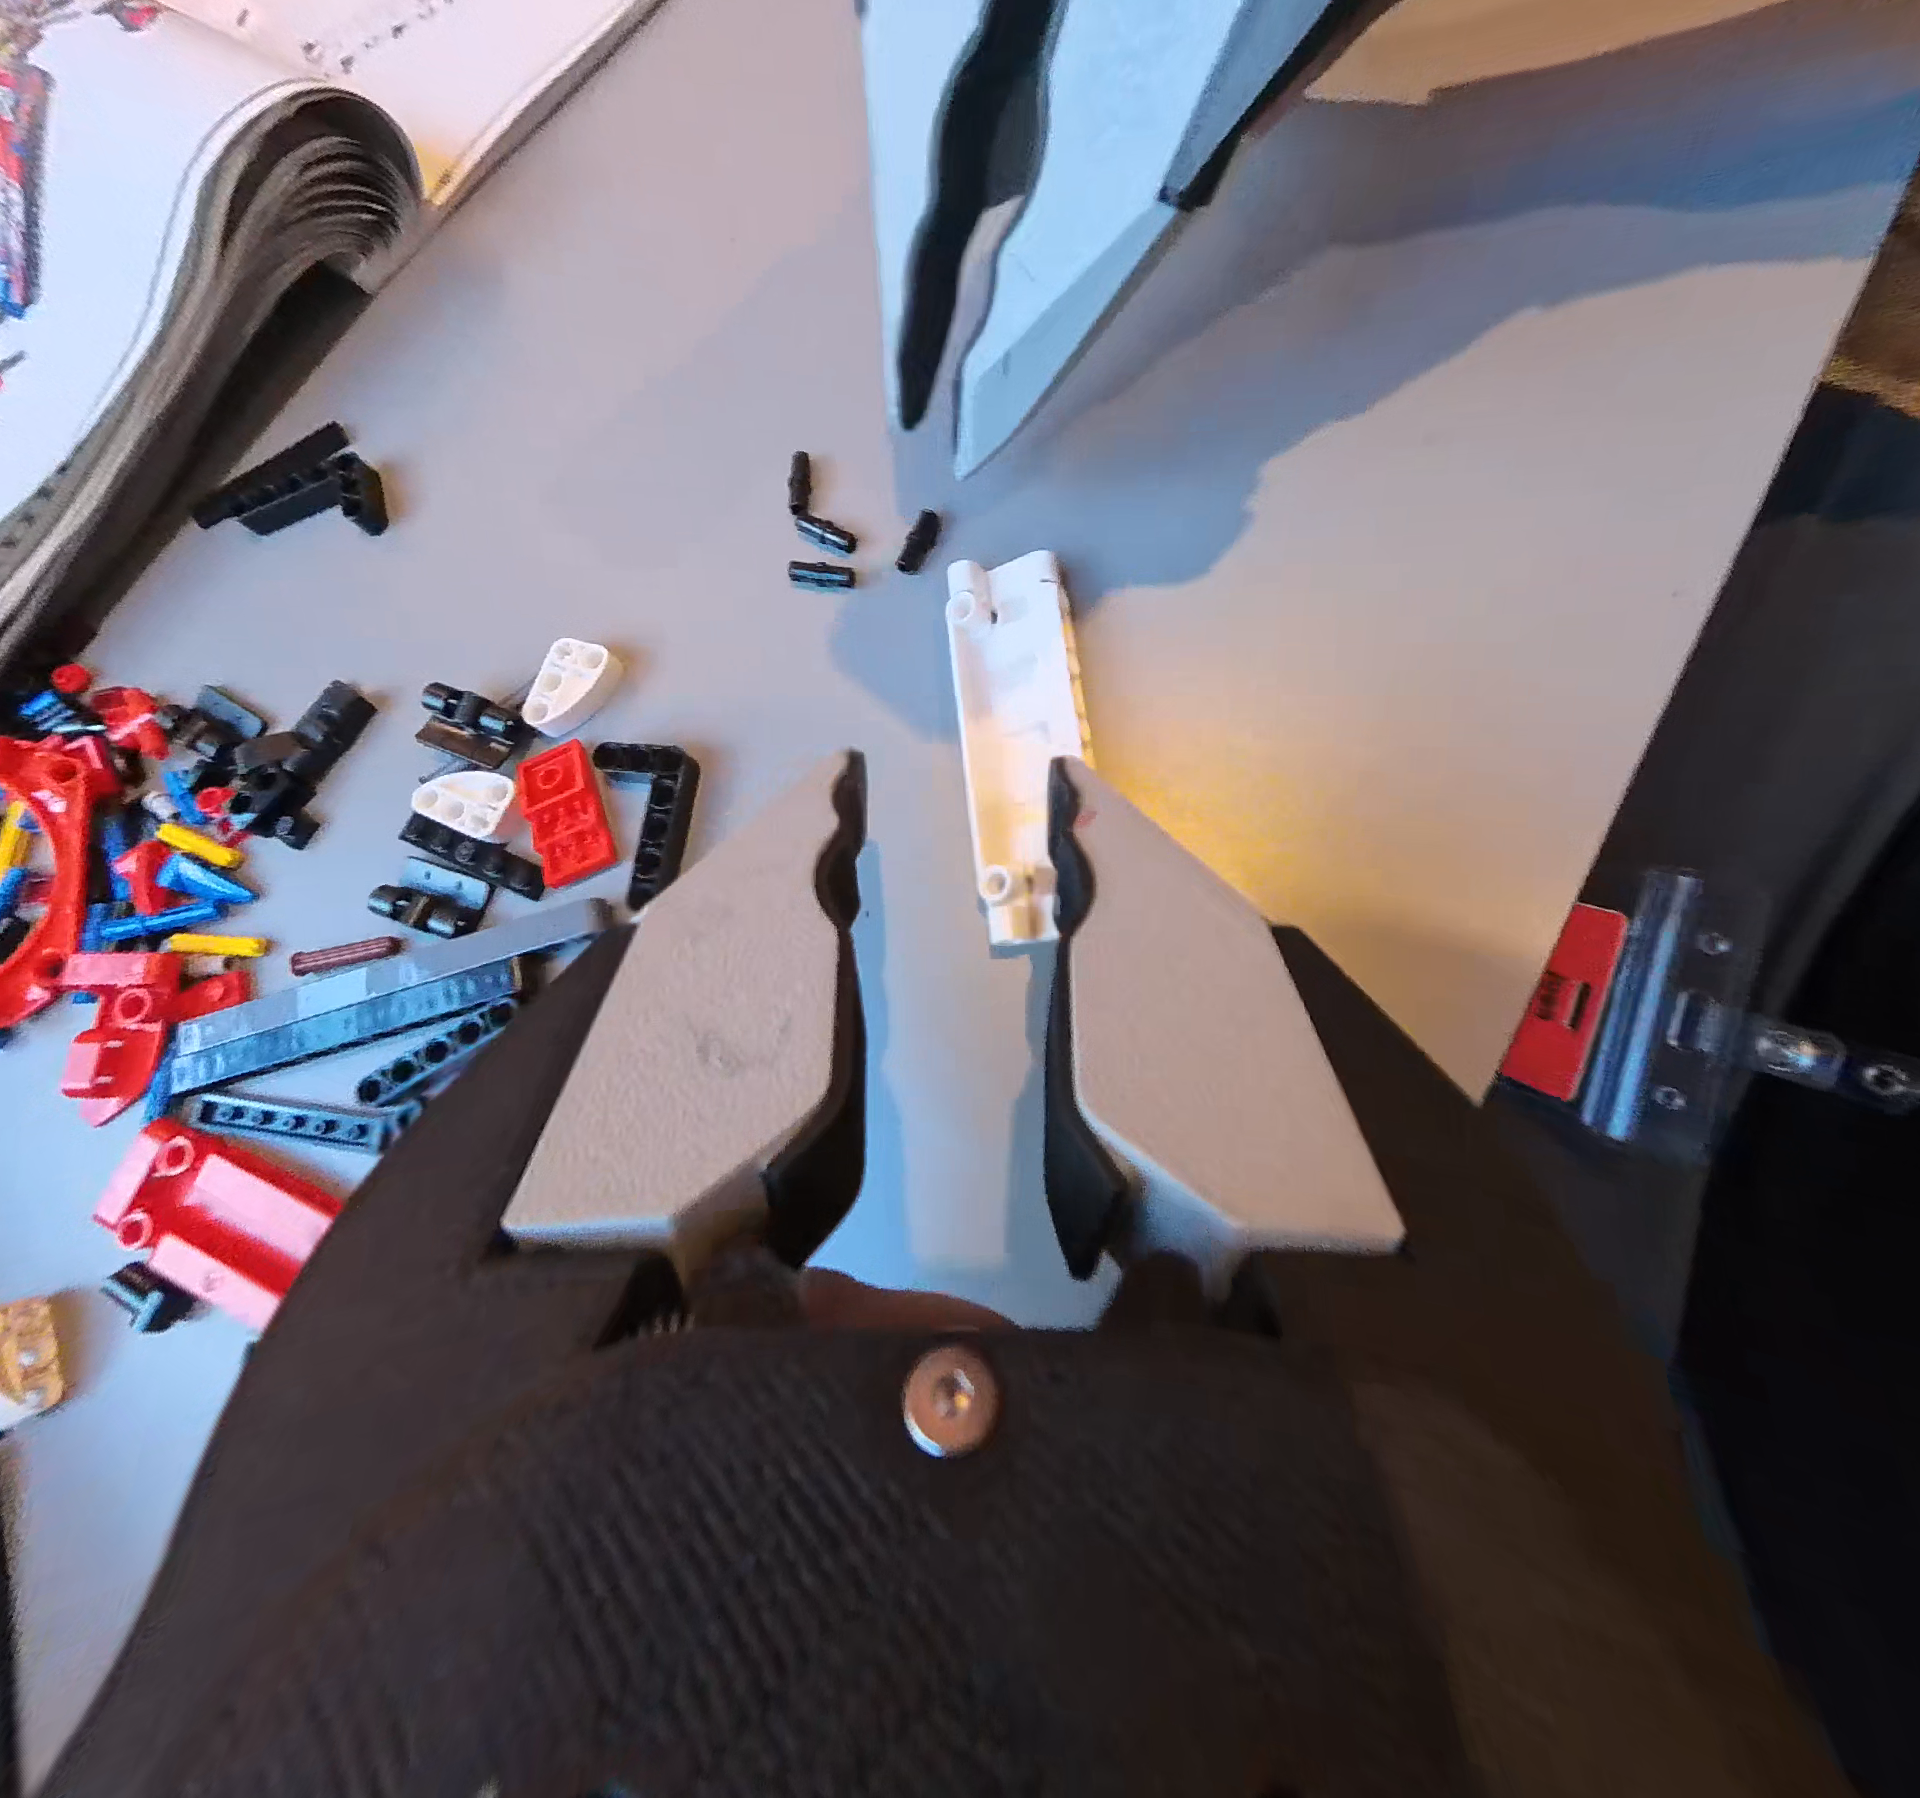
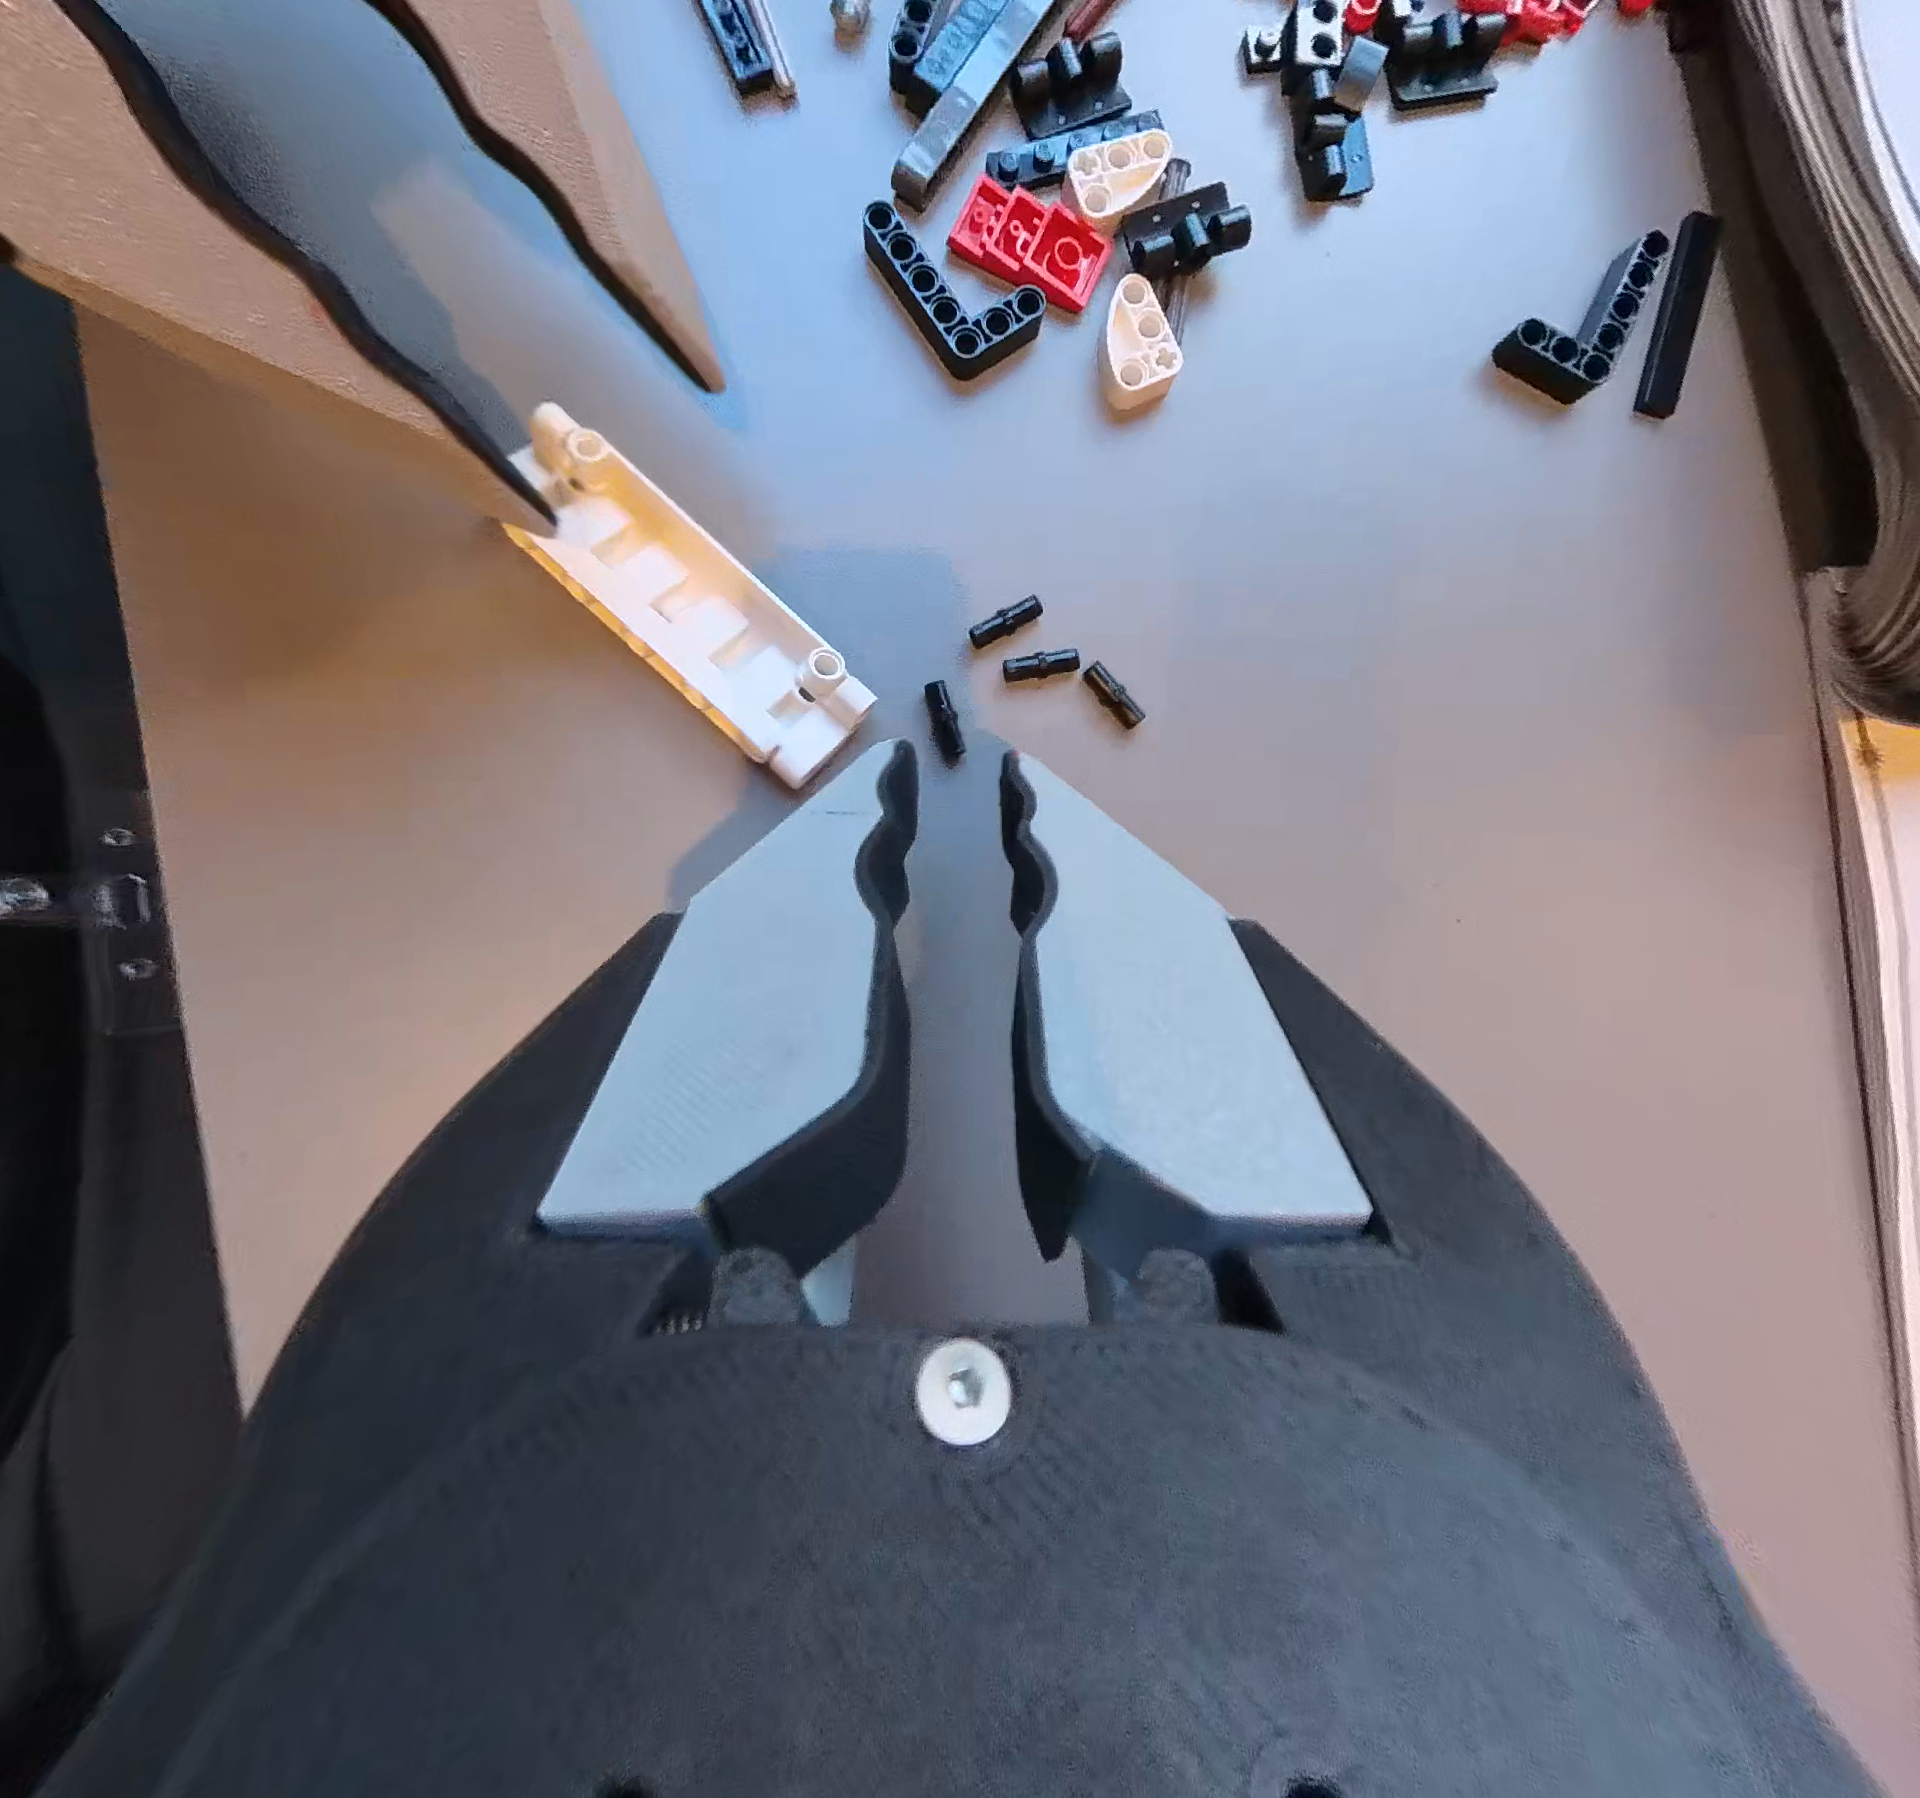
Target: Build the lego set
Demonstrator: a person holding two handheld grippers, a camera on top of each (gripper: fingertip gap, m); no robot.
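A pale grey table (warm light across its near edge) carries an open instruction booklet and loose bricks. The long white panel lies flat, hollow side up, its long axis running from the left gripper toward the right gripper; both jaws parted, empty

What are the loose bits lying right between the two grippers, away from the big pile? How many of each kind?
Small black pins: 4
Long white panel: 1
Total: 5
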